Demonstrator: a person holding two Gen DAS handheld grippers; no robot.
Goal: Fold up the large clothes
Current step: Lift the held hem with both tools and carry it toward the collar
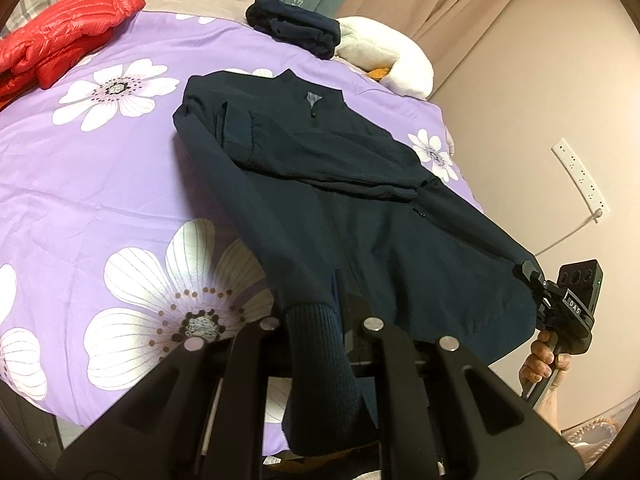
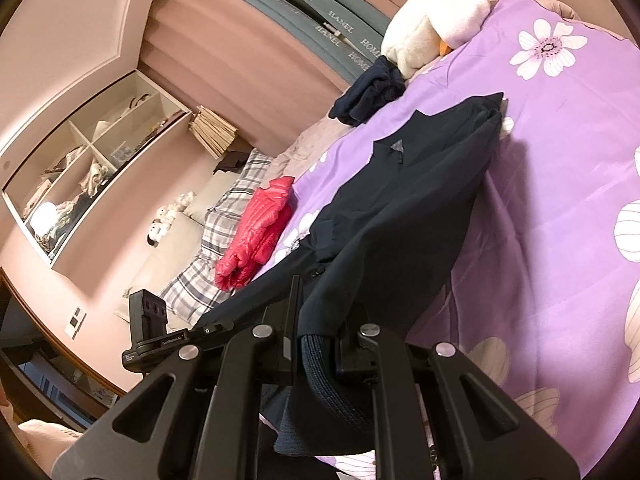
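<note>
Bed: a bed (image 1: 100,184) under a purple cover with large white flowers filled most of both views.
Dark jacket: a navy jacket (image 1: 320,168) lay spread at the centre of the left wrist view, collar toward the top, its near hem lifted off the cover.
Red jacket: a folded red puffer jacket (image 1: 64,40) sat in the upper left of that view, at the cover's edge.
Dark bundle: a folded navy garment (image 1: 294,26) rested at top centre, touching the white plush toy (image 1: 384,56) to its right.
Pillows: plaid pillows (image 2: 224,236) lay left of centre in the right wrist view, beside the red jacket.
</note>
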